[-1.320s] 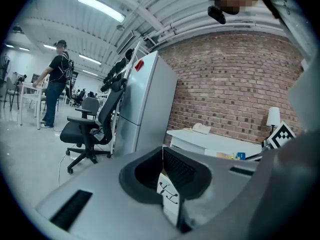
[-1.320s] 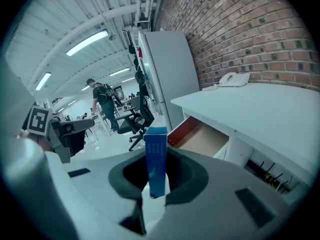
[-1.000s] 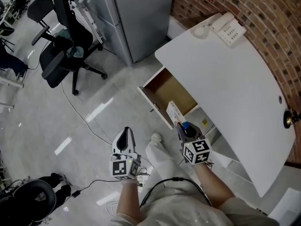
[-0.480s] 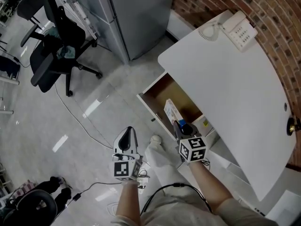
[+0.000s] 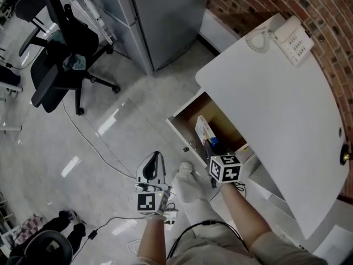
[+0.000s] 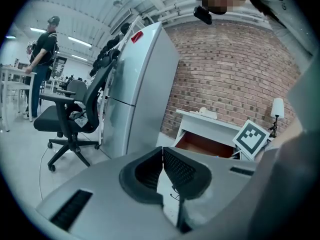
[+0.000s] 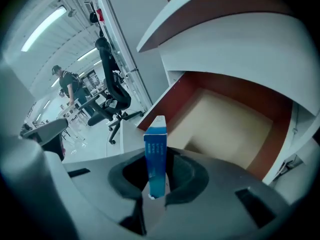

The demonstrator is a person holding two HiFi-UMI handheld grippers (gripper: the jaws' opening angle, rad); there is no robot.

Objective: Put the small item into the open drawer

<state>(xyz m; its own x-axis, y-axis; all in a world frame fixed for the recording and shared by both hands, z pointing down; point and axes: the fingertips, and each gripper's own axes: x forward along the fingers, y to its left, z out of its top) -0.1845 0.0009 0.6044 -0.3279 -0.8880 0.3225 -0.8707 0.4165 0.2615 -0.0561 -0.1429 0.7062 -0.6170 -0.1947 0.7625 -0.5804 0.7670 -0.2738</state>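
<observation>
The small item is a slim blue and white box, and my right gripper is shut on its lower end. From the head view the box stands over the open drawer, just inside its front edge. The drawer's tan floor lies right ahead in the right gripper view and looks bare. The drawer hangs under the white desk. My left gripper hangs over the floor to the left of the drawer. Its jaws meet at the tips with nothing between them.
A white telephone sits on the desk's far corner by the brick wall. A grey cabinet and a black office chair stand further off on the floor. A cable runs across the tiles. A person stands far off.
My right gripper has carried the box from the drawer's front edge to a place over the drawer's inside. The left gripper has barely moved.
</observation>
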